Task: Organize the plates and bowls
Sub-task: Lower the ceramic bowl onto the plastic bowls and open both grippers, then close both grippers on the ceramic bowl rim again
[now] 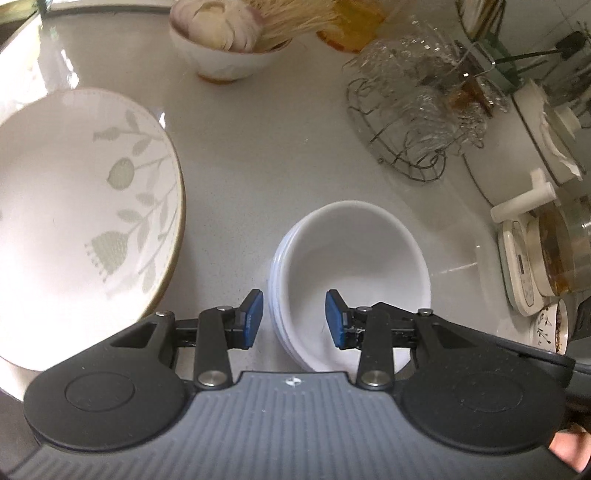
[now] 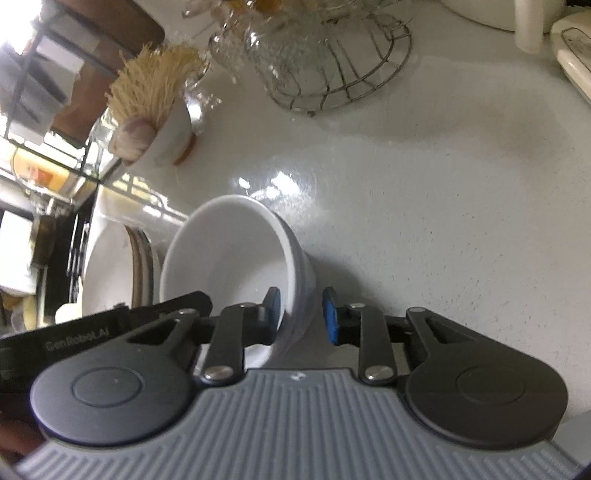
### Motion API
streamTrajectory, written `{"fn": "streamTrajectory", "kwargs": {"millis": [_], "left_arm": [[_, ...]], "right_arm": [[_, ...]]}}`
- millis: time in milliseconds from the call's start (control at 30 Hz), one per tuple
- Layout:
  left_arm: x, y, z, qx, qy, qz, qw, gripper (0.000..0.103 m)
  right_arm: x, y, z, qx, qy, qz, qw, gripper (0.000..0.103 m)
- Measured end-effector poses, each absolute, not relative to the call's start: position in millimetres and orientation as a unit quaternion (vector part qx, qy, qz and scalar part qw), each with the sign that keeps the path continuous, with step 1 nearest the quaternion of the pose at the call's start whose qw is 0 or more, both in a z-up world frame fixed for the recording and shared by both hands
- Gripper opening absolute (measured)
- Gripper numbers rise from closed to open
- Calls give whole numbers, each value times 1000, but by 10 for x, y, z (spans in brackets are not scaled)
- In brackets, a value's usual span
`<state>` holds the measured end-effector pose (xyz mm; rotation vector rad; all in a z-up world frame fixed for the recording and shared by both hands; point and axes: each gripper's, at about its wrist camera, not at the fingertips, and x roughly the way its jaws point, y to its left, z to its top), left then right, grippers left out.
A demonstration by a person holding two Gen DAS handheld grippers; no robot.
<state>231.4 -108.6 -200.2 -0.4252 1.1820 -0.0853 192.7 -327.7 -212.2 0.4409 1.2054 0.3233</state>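
Bowls: white stacked bowls (image 1: 351,280) sit on the pale countertop (image 1: 258,155), between the big floral plate (image 1: 85,221) toward the left edge and the clutter along the right edge. Ridges down the outer wall suggest several nested bowls; how many I cannot tell.
Bowl contents: the top bowl looks empty.
Left gripper: the left gripper (image 1: 293,319) straddles the stack's near-left rim, one blue pad outside the wall, the other inside the top bowl. Both pads stand apart from the wall, partly open, gripping nothing.
Right gripper: the right gripper (image 2: 301,317) straddles the opposite rim (image 2: 291,295). The inside pad sits against or just beside the inner wall; the outside pad shows a gap. Jaws narrow, but no firm grip is visible.
Plate: it lies flat, just beside the bowls, and appears to top a stack of plates (image 2: 142,266).
Risk, uneven grip: if one side closes before the other, the stack may tip or skid toward the plate.
Risk, nested bowls: clamping only the top bowl's wall may lift it alone, or drag a lower one up and drop it.
Risk, neighbours: a wire basket (image 1: 402,147) holding glassware stands near, behind the bowls; a wide swing could strike it.
Other containers: a small bowl (image 1: 225,55) at the back edge holds garlic (image 1: 218,22) and a bundle of pale sticks (image 2: 155,77).
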Motion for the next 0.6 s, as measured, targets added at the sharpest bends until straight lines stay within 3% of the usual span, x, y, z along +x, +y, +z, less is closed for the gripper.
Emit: {"fn": "streamTrajectory", "kwargs": {"millis": [333,467,600], "left_arm": [[2278,-1142,-2103,-219,546,-19,808,43],[2268,-1139,-2158,-228,541,-13,810,42],[2188,-1100,-2169,-244,516,11,821,42]], "right_arm": [[1999,-3291,-2136,192,573,177,777,24],[1996,-3281,-2121,176,580,181,775,14],[1982,-3287,-2110,164,585,192,771,11]]}}
